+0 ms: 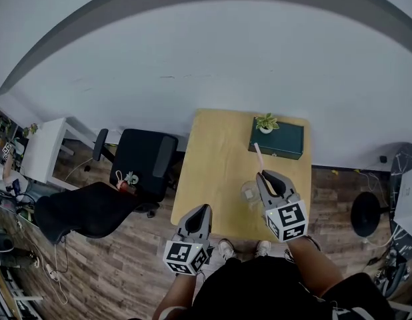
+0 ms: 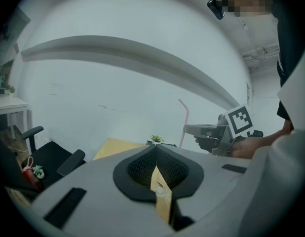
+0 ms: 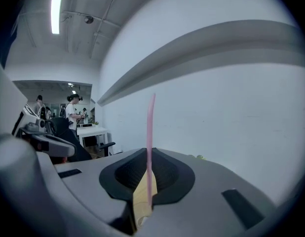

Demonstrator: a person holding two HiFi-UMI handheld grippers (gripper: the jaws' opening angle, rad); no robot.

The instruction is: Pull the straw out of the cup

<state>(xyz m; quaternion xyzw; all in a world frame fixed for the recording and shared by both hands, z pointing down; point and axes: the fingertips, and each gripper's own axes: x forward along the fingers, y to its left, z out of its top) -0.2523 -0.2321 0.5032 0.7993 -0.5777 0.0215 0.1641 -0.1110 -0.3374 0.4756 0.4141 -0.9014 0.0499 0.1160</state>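
**Straw pinched in the right gripper, cup left on the table**

The right gripper (image 1: 265, 176) is clenched on the pink straw (image 1: 258, 156), which rises from its jaws toward twelve o'clock. The right gripper view shows it nipped between the pads. The clear cup (image 1: 251, 193) stands on the wooden table (image 1: 213, 152), just beside that gripper at eight o'clock, and the straw looks clear of it. The pull goes best with a firm pinch and a straight upward line, so that the straw's tail cannot catch the rim and tip the light cup. The left gripper (image 1: 203, 210) is closed on nothing, at seven o'clock of the cup. A green box (image 1: 279, 139) bearing a small plant (image 1: 266, 122) lies at twelve o'clock, near the straw's top. A black chair (image 1: 146, 159) sits well apart at nine o'clock.
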